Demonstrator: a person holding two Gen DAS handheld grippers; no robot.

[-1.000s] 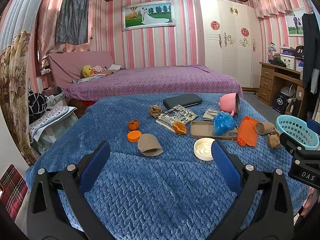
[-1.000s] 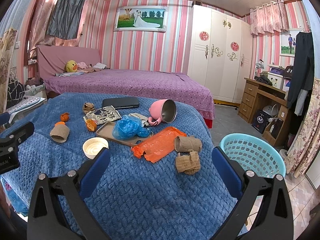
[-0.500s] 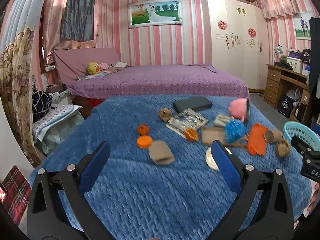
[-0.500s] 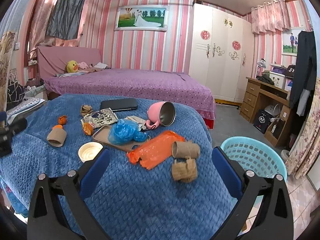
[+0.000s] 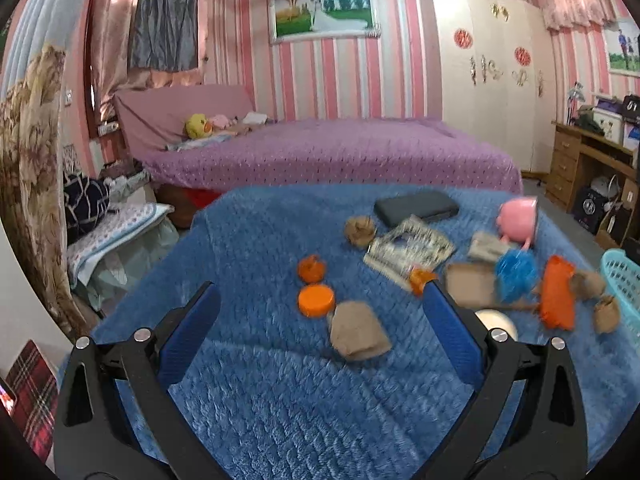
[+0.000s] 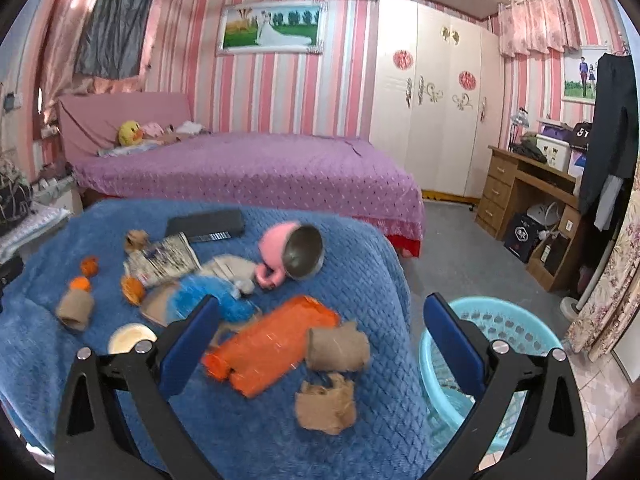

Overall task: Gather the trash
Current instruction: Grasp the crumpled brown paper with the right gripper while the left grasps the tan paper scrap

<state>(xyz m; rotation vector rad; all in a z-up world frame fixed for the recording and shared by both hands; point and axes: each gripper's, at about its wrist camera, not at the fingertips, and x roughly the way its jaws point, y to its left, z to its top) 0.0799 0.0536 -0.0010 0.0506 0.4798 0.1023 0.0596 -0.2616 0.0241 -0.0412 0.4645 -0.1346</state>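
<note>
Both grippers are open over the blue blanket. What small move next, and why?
Probably lower the right gripper onto the brown paper roll. Its jaws are open and empty, the roll lies nearly between them, and the blue basket sits just beside the blanket's edge.

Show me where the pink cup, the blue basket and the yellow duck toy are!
pink cup (image 6: 276, 249), right wrist view, on its pink side.
blue basket (image 6: 508, 326), right wrist view, on its inner wall.
yellow duck toy (image 6: 130, 133), right wrist view, on its head.

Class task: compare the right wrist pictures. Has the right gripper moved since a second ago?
Yes. The right gripper has swung right and nearer: the turquoise basket now sits behind its right finger, and the orange bag looms larger.
</note>
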